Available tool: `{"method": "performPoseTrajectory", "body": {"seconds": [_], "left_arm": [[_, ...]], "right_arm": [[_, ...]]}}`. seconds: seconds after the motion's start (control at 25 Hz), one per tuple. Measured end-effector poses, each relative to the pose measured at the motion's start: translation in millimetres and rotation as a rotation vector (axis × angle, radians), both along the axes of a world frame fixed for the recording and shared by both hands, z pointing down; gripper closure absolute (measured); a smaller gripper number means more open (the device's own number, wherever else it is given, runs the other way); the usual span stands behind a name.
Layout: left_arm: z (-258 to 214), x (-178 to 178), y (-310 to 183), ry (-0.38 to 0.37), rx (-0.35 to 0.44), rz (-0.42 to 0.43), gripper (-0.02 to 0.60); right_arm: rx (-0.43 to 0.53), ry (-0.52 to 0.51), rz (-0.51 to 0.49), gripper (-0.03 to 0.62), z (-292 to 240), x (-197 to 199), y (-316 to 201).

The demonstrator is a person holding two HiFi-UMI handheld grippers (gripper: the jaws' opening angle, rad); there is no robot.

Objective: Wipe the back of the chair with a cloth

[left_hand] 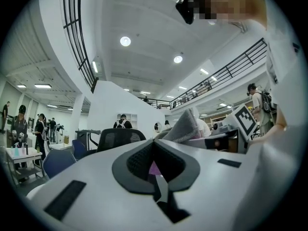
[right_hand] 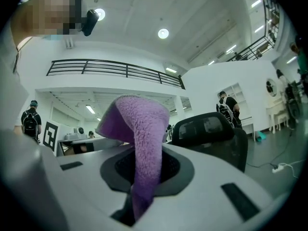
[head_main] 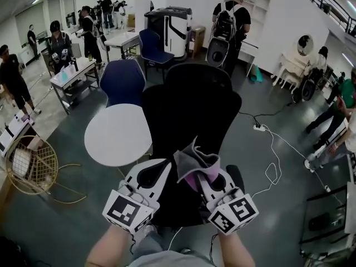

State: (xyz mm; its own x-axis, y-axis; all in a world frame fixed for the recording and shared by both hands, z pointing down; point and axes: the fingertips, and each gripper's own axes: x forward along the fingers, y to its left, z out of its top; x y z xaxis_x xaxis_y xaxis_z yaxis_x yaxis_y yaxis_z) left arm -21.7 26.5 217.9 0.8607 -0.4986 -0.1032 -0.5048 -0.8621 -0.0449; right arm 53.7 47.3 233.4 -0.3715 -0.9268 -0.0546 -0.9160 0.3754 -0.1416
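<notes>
A black office chair (head_main: 189, 115) stands in front of me with its back and headrest toward me. My right gripper (head_main: 203, 175) is shut on a purple-and-grey cloth (head_main: 194, 161), whose loose end sticks up above the jaws, just short of the chair's back. In the right gripper view the cloth (right_hand: 142, 134) rises out of the shut right gripper (right_hand: 144, 177), with the chair (right_hand: 211, 134) off to the right. My left gripper (head_main: 158, 168) hangs beside it, shut and empty. The left gripper view shows the left gripper (left_hand: 155, 163), the chair (left_hand: 118, 138) beyond it and the cloth (left_hand: 185, 126) at right.
A round white table (head_main: 118, 134) stands left of the chair, a blue chair (head_main: 122, 81) behind it. A wire basket (head_main: 30, 163) sits at far left. A white cable and power strip (head_main: 260, 128) lie on the floor at right. Several people and desks fill the back.
</notes>
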Motion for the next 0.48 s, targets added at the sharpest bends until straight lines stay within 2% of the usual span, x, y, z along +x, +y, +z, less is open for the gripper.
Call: {"method": "performPoseTrajectory", "body": {"seconds": [0.28,0.48], "left_arm": [[7.6,-9.5,-49.7,-0.02,-0.009,0.107,0.571],[16.6,-11.7,-71.9,-0.015,-0.015,0.148,0.571]], "right_arm": [[-0.014,0.015,0.093,0.545,5.5,-12.9,-45.0],[-0.035,0.013,0.144,0.545,13.6,-14.9,-64.3]]}}
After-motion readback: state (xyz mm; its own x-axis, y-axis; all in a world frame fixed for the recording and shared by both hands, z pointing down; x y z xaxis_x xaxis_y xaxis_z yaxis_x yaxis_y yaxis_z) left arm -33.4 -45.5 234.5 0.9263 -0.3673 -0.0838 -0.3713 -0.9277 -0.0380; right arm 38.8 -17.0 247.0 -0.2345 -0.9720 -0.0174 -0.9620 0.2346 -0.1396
